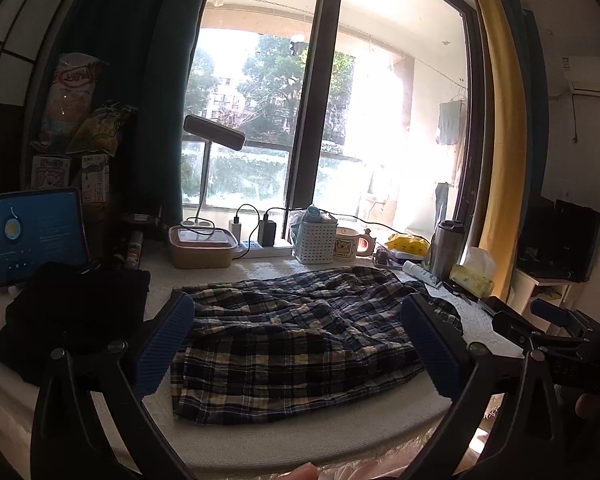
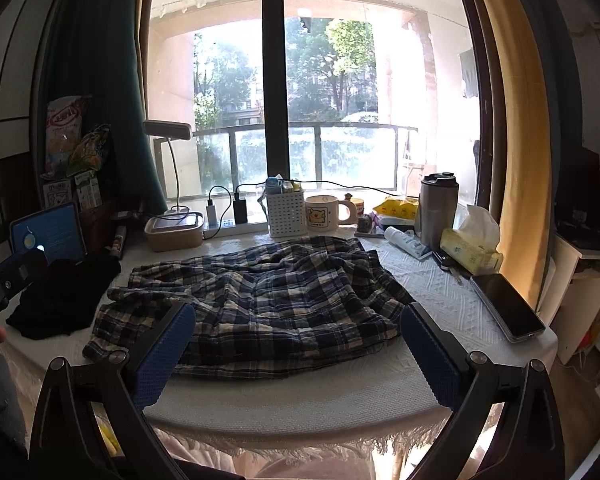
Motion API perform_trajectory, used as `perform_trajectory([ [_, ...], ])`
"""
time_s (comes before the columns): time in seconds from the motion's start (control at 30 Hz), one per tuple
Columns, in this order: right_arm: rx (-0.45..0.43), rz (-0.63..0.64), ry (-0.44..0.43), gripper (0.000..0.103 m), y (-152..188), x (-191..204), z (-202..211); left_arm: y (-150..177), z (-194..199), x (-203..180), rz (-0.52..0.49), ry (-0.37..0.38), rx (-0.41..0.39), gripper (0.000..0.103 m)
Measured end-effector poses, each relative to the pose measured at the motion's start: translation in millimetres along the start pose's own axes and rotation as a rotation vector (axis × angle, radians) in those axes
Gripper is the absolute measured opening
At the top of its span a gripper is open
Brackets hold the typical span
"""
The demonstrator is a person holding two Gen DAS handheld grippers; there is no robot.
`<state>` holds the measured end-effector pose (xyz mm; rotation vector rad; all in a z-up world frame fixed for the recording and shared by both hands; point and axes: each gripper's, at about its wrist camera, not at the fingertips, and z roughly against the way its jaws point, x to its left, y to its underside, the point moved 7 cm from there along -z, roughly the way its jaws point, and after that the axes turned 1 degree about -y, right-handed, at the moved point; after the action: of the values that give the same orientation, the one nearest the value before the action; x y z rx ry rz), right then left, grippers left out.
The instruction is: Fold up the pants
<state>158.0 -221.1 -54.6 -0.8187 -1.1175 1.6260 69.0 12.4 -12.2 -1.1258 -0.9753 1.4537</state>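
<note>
Both sets of jaws stand wide apart and hold nothing: the left gripper (image 1: 298,346) hangs over the near-left part of the plaid pants (image 1: 300,340), and the right gripper (image 2: 298,350) hangs over their near edge toward the right, neither pad touching cloth as far as the views show. The pants lie rumpled in a loose heap across the middle of the tabletop (image 2: 300,400), on its white textured cover, with layers bunched over one another and no clean fold visible. This looks like the opening step, with the garment not yet spread or gripped. The next move likely calls for lowering each gripper to an edge or corner of the cloth, closing on one layer only, and drawing it flat. A black garment (image 1: 72,320) sits just beside the pants on the left, and a phone (image 2: 508,306) lies near on the right, so a sweep could catch either.
</note>
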Motion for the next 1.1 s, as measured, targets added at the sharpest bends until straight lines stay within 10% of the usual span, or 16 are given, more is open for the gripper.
perform_trajectory([
  [1.1,0.010,0.006,-0.004,0.103,2.9,1.7,-0.9,3.9,-0.6,1.3,-0.025,-0.042,0.008,0.102],
])
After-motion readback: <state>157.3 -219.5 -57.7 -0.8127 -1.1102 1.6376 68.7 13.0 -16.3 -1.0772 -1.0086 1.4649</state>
